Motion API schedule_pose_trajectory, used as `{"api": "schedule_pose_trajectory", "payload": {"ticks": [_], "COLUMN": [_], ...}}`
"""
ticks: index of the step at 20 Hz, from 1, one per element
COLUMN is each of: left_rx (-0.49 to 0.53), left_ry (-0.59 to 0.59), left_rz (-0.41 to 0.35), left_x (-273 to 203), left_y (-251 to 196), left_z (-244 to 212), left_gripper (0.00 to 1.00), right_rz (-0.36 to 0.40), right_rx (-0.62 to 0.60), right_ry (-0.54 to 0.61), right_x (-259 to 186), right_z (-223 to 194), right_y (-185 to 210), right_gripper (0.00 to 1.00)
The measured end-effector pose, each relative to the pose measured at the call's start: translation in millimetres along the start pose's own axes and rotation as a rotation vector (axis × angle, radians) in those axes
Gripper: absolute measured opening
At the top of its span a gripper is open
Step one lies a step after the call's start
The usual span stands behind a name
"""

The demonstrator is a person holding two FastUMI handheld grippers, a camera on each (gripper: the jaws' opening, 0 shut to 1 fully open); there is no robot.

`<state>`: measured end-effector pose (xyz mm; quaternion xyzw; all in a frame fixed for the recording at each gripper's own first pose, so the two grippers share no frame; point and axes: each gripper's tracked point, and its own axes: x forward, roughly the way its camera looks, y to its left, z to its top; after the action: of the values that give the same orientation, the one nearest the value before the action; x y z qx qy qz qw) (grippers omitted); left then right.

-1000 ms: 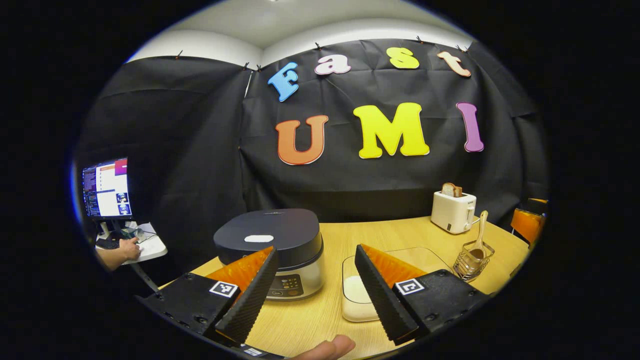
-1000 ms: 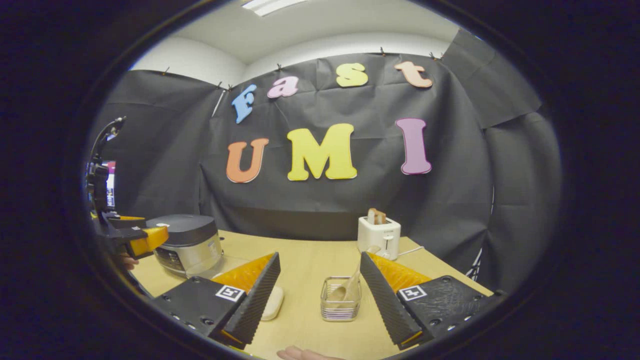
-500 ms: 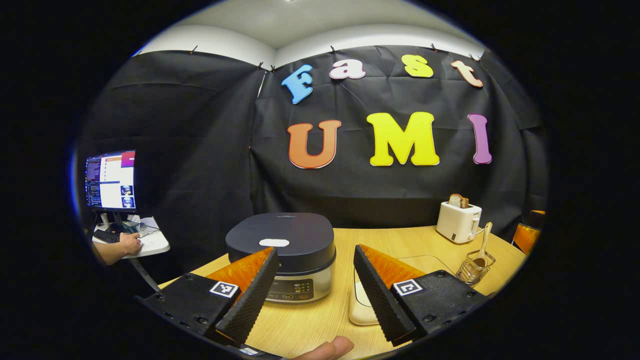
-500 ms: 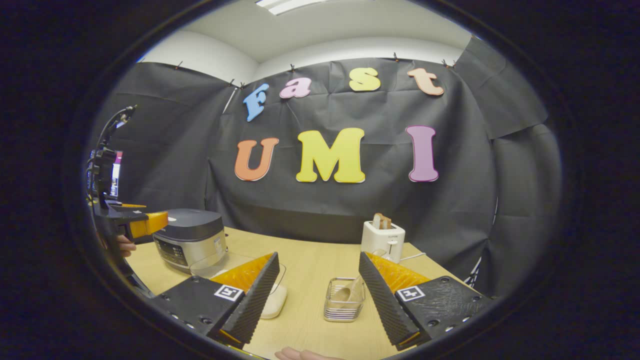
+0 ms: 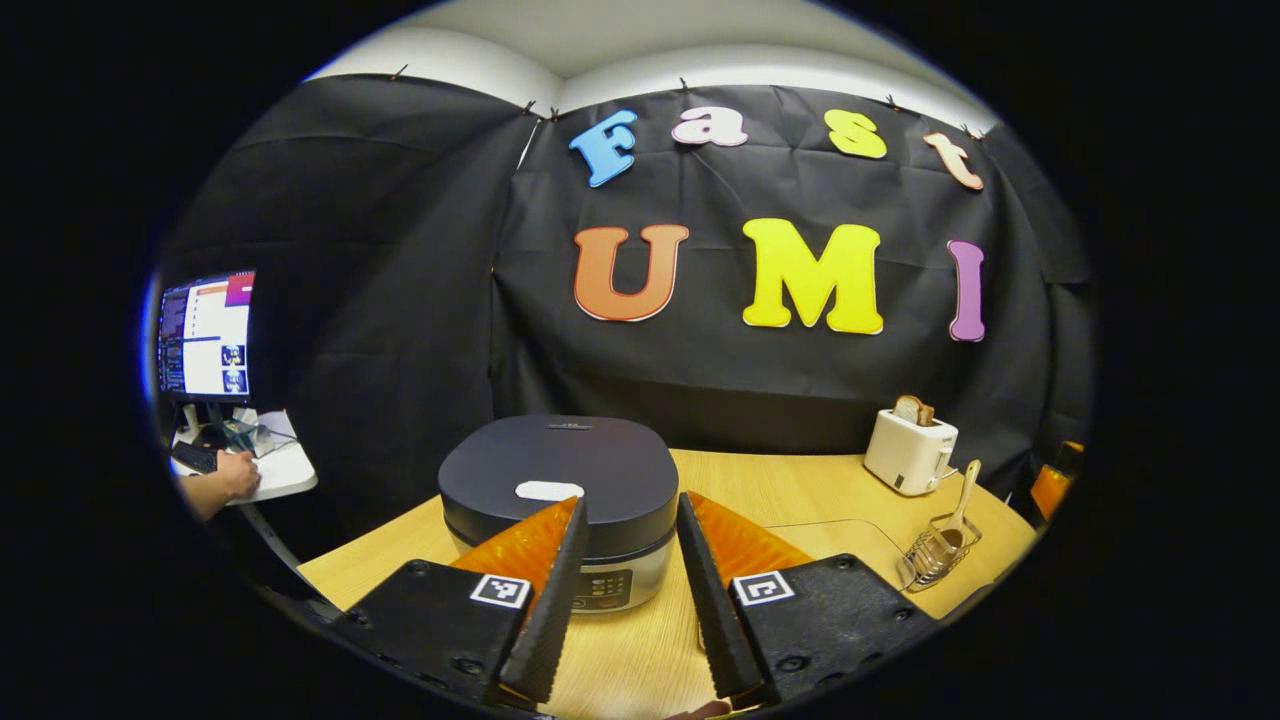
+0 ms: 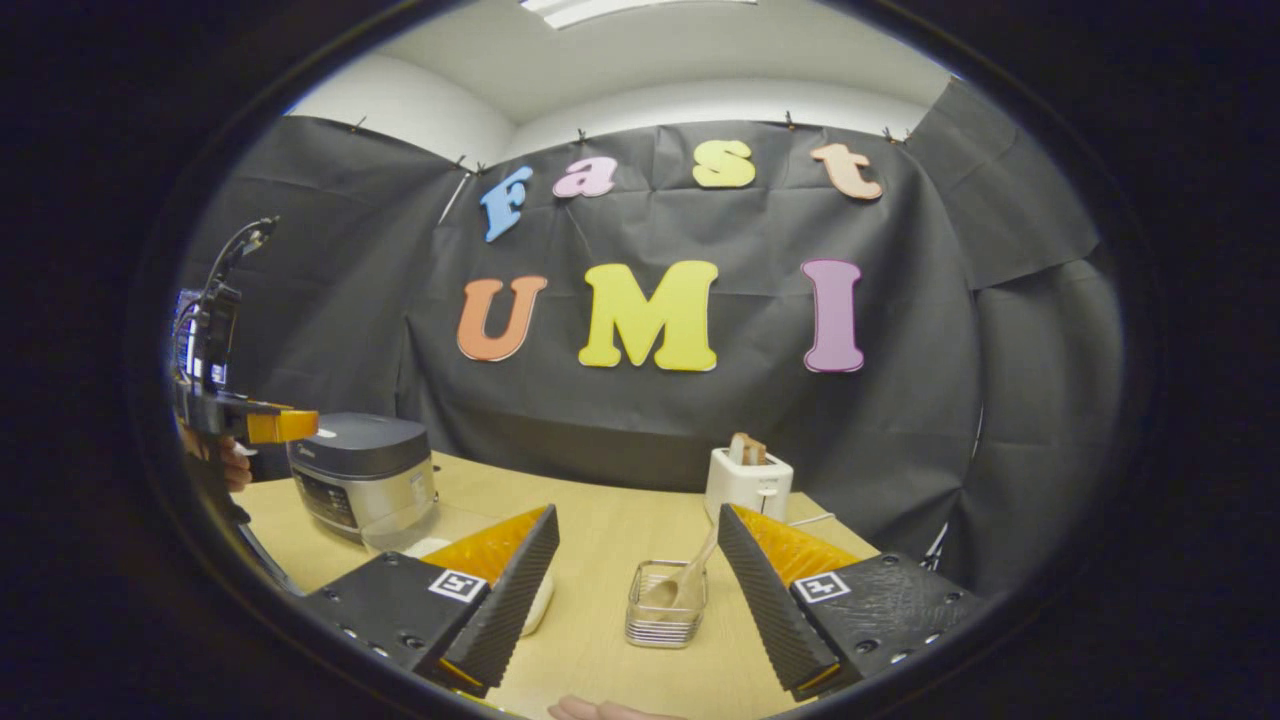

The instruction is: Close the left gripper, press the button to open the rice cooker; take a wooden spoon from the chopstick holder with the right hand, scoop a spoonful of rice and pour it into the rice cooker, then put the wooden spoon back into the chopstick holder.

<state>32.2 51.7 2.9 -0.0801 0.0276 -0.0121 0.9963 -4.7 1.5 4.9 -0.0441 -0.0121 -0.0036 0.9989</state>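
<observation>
Wooden table (image 5: 800, 490), black cloth wall behind. Rice cooker (image 5: 560, 480) at table's left part, lid down, pale button on top. Left gripper (image 5: 628, 600) just before cooker, fingers apart with narrow gap, holding nothing. Right gripper (image 6: 635, 600) fingers spread wide, empty, chopstick holder (image 6: 665, 615) framed between them, wooden spoon (image 6: 690, 580) leaning inside. Toaster (image 6: 748, 482) with bread at table's far side.

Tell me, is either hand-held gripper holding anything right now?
No. The left hand-held gripper and the right hand-held gripper are both empty; the wooden spoon sits in the chopstick holder.
</observation>
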Motion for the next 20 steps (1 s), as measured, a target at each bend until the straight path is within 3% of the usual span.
{"api": "schedule_pose_trajectory", "payload": {"ticks": [3,6,8,9,12,20], "left_rx": [-0.057,-0.120,-0.141,-0.143,-0.124,-0.029], "left_ry": [0.057,0.125,0.174,0.208,0.275,0.311], "left_rz": [-0.004,-0.011,0.004,0.007,0.014,0.026], "left_x": [14,28,38,43,55,63], "left_y": [16,32,44,48,52,52], "left_z": [6,6,2,-1,-12,-21], "left_gripper": [0.43,0.17,0.10,0.00,0.03,0.03], "right_rz": [-0.007,-0.011,-0.013,-0.014,-0.032,-0.030], "right_rx": [-0.014,-0.019,-0.017,-0.018,-0.017,-0.018], "right_ry": [0.000,-0.009,-0.012,-0.012,-0.010,-0.001], "right_x": [-1,-1,-2,-2,-1,1], "right_z": [0,1,2,2,3,0], "right_y": [0,-1,-1,-2,-7,-8], "right_gripper": [0.96,0.95,0.95,0.95,0.95,0.96]}}
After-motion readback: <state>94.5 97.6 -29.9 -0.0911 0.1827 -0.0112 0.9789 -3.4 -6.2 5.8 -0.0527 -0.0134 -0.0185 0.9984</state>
